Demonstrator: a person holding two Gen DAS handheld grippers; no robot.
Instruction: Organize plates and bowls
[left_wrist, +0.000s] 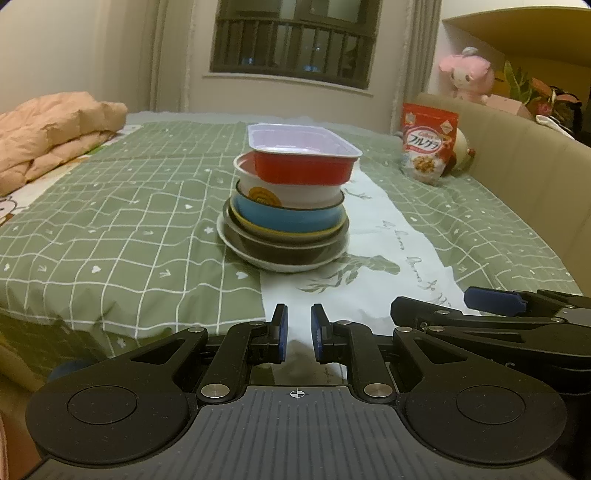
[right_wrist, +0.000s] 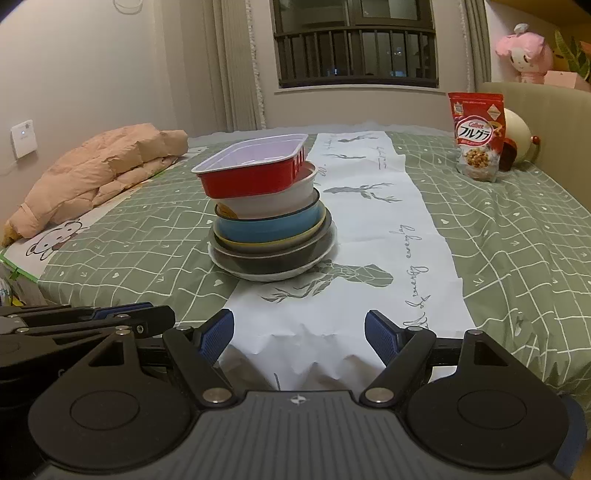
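Note:
A stack of dishes stands on the bed. A red rectangular tray (left_wrist: 303, 155) (right_wrist: 251, 166) lies on top, above a white bowl (left_wrist: 291, 192) (right_wrist: 273, 199), a blue bowl (left_wrist: 291, 218) (right_wrist: 269, 225), a yellow dish (right_wrist: 266, 242), a dark bowl (left_wrist: 288, 247) (right_wrist: 273, 258) and a white plate (left_wrist: 280, 264) (right_wrist: 273, 275) at the bottom. My left gripper (left_wrist: 297, 332) is near the bed's front edge, its jaws a narrow gap apart and empty. My right gripper (right_wrist: 299, 334) is wide open and empty, beside the left one. Both are well short of the stack.
A green checked bedspread (left_wrist: 129, 221) with a white printed runner (right_wrist: 373, 258) covers the bed. A peach quilt (left_wrist: 55, 129) (right_wrist: 103, 166) lies far left. A red cereal bag (left_wrist: 428, 147) (right_wrist: 478, 136) stands far right by the beige headboard (left_wrist: 517, 155). A pink plush toy (left_wrist: 469, 75) sits behind.

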